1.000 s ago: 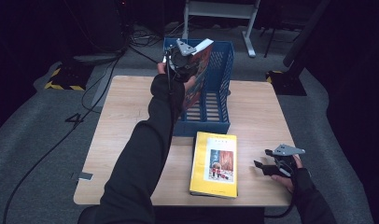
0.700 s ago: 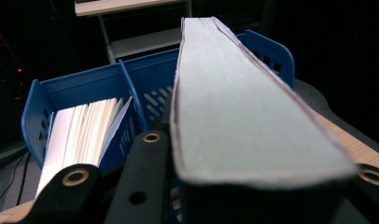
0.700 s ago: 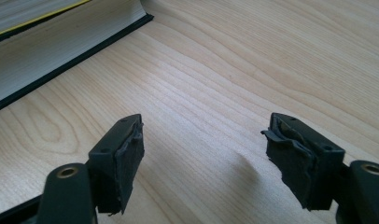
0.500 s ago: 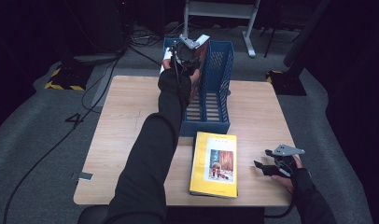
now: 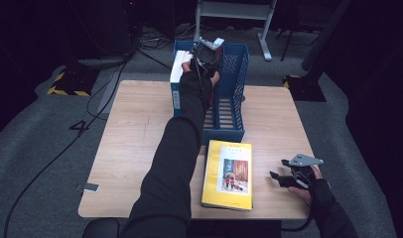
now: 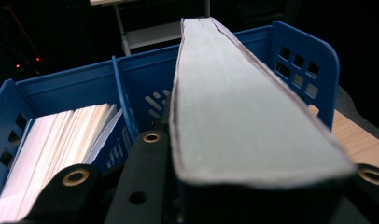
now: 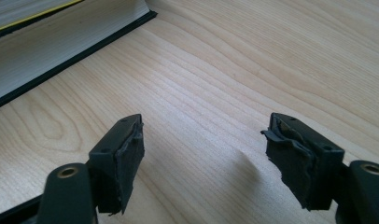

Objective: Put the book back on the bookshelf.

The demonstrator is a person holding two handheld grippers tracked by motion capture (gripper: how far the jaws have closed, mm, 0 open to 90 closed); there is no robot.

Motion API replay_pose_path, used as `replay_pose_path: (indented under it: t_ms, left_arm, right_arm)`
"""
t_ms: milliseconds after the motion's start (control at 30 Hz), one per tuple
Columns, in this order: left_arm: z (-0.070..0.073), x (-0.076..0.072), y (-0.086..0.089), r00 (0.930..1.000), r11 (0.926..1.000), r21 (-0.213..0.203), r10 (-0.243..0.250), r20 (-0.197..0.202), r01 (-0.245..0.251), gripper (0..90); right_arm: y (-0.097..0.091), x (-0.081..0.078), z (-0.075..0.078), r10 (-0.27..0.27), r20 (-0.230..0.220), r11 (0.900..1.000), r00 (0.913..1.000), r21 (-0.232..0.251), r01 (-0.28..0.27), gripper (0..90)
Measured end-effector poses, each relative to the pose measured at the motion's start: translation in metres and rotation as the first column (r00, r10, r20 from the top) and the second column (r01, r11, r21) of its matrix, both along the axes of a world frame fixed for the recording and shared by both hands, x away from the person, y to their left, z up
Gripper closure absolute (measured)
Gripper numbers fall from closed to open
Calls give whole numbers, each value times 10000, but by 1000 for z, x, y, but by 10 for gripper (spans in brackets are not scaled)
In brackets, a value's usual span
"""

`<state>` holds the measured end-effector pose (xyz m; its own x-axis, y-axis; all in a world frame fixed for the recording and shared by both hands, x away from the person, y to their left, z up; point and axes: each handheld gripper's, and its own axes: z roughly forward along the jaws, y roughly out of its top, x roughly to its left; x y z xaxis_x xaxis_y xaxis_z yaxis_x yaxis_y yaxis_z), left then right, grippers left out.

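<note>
My left gripper (image 5: 205, 53) is shut on a thick book (image 6: 234, 93), held upright with its grey page edge facing the camera. It hangs over the middle slot of the blue slotted rack (image 5: 235, 69) at the table's far side. A white-paged book (image 5: 178, 67) stands in the rack's left compartment (image 6: 61, 140). A yellow book (image 5: 228, 173) lies flat near the table's front edge. Right of it, my right gripper (image 5: 281, 172) rests low over the wood, open, with nothing between its jaws (image 7: 204, 154).
The wooden table (image 5: 135, 129) has bare room left of the rack and the outstretched arm. A corner of the yellow book (image 7: 47, 42) lies just ahead-left of the right jaws. Cables and a metal stand (image 5: 234, 10) are on the floor beyond the table.
The left hand has carried the thick book a little to the right and down over the rack, uncovering the white-paged book in the left compartment. The right gripper has stayed put.
</note>
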<state>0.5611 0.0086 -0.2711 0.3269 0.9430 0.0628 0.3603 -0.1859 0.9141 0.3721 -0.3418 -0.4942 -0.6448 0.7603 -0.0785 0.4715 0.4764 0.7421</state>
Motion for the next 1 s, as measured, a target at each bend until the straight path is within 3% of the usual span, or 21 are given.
replay_pose_path:
  t_ms: [200,433,567,767,1000]
  left_arm:
    - [-5,9,-7,9985,9985,42,542,111,-543,734]
    - [-13,11,-13,9959,9954,-344,901,102,-897,734]
    - [-23,9,-17,9956,9946,-544,902,273,-886,733]
    - [-34,7,-14,9960,9953,-529,828,344,-809,732]
    - [-55,4,-8,9981,9962,-617,617,38,-613,728]
  right_arm:
    - [1,-1,-1,92,-22,9999,10000,-59,-92,284]
    - [1,0,-2,77,6,10000,10000,-30,-77,284]
    - [3,-1,-3,90,-41,9999,10000,-98,-91,284]
    - [3,-2,-2,258,93,9997,9996,-41,-257,284]
    - [3,-2,-2,234,104,9997,9997,-22,-233,290]
